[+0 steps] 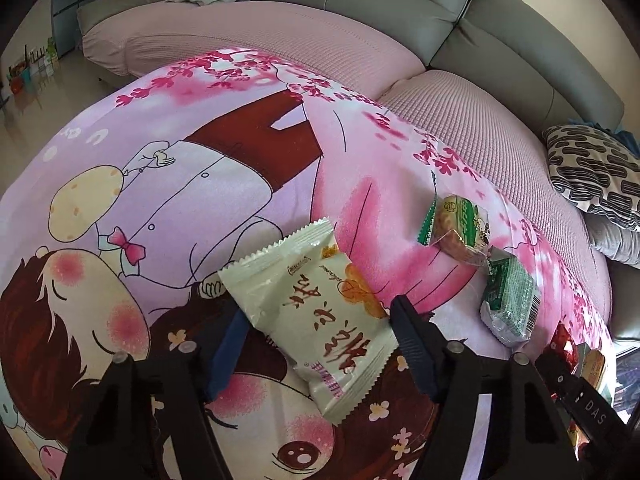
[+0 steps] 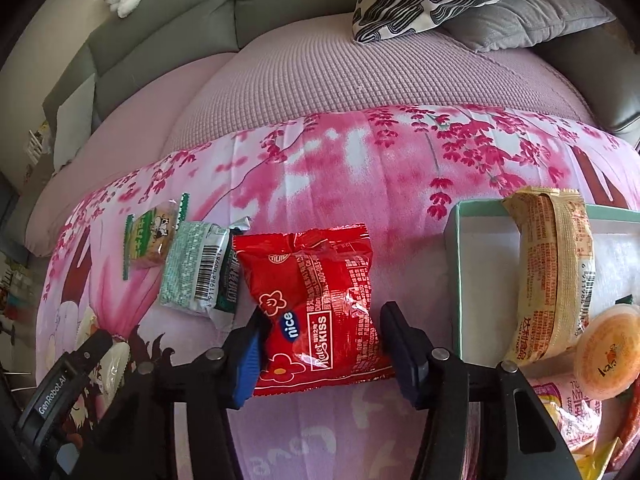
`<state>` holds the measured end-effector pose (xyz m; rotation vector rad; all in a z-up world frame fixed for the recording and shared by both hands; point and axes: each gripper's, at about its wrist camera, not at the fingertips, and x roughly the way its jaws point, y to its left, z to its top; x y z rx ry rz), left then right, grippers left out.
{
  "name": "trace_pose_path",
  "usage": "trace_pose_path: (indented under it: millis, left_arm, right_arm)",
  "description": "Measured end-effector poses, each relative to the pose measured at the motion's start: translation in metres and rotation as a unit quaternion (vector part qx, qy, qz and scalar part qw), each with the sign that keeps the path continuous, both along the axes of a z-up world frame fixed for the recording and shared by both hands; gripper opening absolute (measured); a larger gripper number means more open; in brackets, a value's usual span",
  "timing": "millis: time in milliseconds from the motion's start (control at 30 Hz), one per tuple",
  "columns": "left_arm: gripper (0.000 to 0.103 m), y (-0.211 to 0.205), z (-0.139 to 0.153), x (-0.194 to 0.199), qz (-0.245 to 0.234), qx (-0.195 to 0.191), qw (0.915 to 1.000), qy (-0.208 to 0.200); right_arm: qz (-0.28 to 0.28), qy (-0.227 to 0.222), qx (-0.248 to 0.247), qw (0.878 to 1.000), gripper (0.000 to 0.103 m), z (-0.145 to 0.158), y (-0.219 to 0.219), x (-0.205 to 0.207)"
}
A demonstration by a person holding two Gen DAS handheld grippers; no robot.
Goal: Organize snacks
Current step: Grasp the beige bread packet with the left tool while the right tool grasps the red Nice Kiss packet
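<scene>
Both grippers straddle packets on the pink cloth (image 2: 360, 168): the left gripper (image 1: 312, 320) spread around a white snack packet (image 1: 308, 312), the right gripper (image 2: 320, 320) spread around a red snack packet (image 2: 316, 304). At its three o'clock sits the box (image 2: 480, 240). Slippery, puffy wrappers could slide from a shallow pinch.

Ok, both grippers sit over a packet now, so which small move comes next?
Probably shut the right gripper on the red packet: its jaws already straddle it, and the open box lies just to its right.
</scene>
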<state>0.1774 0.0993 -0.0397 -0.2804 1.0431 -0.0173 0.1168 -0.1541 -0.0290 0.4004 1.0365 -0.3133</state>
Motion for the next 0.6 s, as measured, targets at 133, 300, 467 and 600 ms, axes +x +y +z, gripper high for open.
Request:
trace_pose_path:
  millis: [133,300,467,600]
  left_arm:
    - [0.064,0.002,0.001,-0.003,-0.003,-0.009,1.0000,0.003]
    - [0.063,-0.001,0.003,-0.008,-0.015,-0.011,0.9998,0.007]
    - [0.063,-0.008,0.008,-0.015,-0.032,-0.023,0.9992,0.009]
    - [0.063,-0.014,0.014,-0.022,-0.047,-0.027,0.9985,0.004]
  right_arm:
    - [-0.001,-0.001,0.003,1.000,0.056,0.002,0.003,-0.014]
    - [0.002,-0.002,0.006,1.000,0.056,0.006,0.010,-0.035]
    - [0.007,-0.001,0.007,1.000,0.056,0.013,0.016,-0.046]
    - [0.011,-0.014,0.004,1.000,0.056,0.025,0.019,-0.052]
